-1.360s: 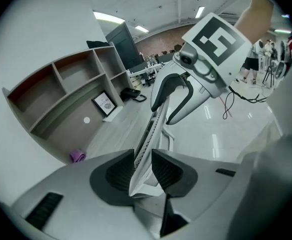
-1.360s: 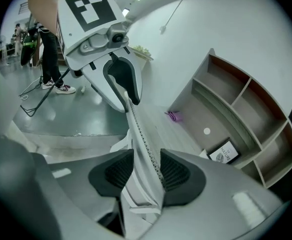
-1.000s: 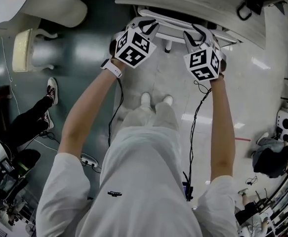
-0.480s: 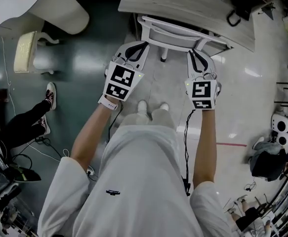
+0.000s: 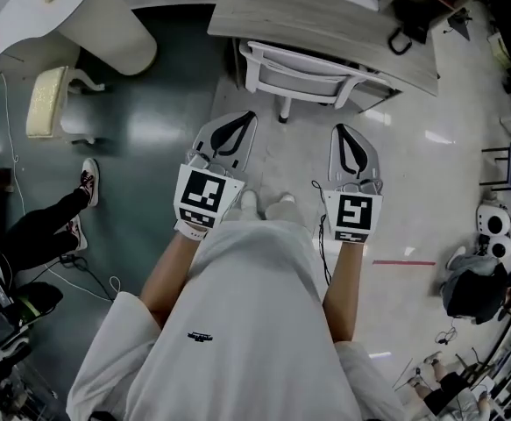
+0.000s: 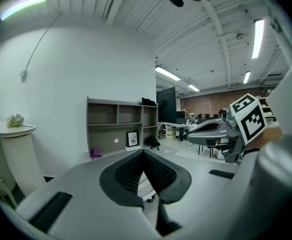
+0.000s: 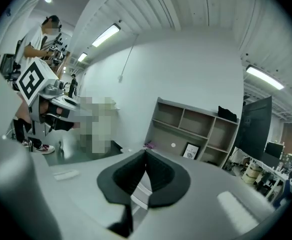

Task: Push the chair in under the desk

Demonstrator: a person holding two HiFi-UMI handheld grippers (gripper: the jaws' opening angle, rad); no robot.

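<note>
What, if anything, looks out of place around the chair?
Nothing stands out. The chair stands upright, tucked partly under the desk, its back roughly parallel with the desk's edge. The left gripper and right gripper are clear of it, jaws shut.

Well left of the left hand-held gripper (image 5: 236,128) stood a cream stool (image 5: 45,102) and a person's sneakers (image 5: 88,175); ahead, a shelf unit (image 6: 120,124) held a framed picture (image 6: 132,138).

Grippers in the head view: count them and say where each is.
2. The left gripper is before the left side of the chair, the right gripper before its right side, both shut, empty, apart from it. None seems hidden.
</note>
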